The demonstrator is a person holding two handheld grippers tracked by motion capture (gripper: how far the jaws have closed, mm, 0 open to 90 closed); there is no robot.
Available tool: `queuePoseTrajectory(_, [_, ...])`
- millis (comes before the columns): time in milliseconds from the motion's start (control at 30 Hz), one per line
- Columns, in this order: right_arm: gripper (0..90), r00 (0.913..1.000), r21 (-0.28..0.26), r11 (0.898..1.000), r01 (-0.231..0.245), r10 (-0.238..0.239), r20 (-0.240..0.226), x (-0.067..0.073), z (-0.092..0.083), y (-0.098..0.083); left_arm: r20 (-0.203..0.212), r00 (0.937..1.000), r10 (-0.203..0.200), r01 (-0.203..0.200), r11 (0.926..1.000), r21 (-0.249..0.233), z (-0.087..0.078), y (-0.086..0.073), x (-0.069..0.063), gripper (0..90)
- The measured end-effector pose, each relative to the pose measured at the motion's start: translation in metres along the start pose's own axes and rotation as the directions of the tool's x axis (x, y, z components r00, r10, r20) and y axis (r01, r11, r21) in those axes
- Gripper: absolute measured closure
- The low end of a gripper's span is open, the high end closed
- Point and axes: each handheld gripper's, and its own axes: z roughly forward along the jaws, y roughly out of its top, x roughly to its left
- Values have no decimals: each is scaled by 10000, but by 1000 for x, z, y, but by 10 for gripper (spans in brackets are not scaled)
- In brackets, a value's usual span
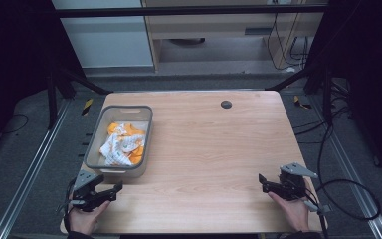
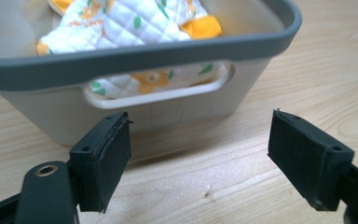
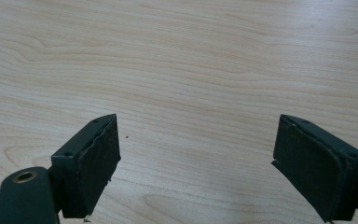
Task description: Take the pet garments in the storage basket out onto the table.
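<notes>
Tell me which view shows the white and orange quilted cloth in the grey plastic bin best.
The left gripper view: the white and orange quilted cloth sits close, leaf print clear, inside the grey plastic bin. The high view shows it whole but small. The right gripper view faces bare wood.

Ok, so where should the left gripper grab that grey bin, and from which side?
Judging by the left gripper view, take the bin at its near end wall, by the handle slot under the thick rim. Come from the person's side, one jaw through the slot, the other over the rim. The left gripper is open and already faces it. The quilted cloth lies just behind the slot, so go shallow.
</notes>
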Motion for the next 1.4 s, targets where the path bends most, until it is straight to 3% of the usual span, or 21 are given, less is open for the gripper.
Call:
queuePoseTrajectory(67, [146, 10000, -19, 10000, 28, -28, -64, 1, 0, 0, 68, 9998, -181, 182, 9997, -144, -4, 1, 3, 205])
queuePoseTrajectory(333, [140, 9998, -126, 9997, 209, -210, -22, 2, 0, 0, 114, 9996, -265, 270, 9986, -463, -13, 6, 4, 206])
queuePoseTrajectory(433, [141, 9993, -62, 10000, 77, -79, -355, 3, 0, 1, 92, 9995, -294, 299, 9978, -600, -17, 8, 3, 209])
queuePoseTrajectory(567, [140, 9989, -217, 9995, 228, -237, -406, 5, 1, 1, 119, 9994, -332, 340, 9970, -693, -21, 11, 3, 213])
queuePoseTrajectory(1167, [143, 9985, -396, 9982, 459, -471, -286, 6, 2, -1, 414, 9991, -135, 181, 9936, -1117, -32, 37, 5, 216])
queuePoseTrajectory(1400, [136, 9984, -403, 9978, 525, -533, -192, 6, 4, -1, 301, 9995, -53, 88, 9931, -1173, -35, 45, 9, 218])
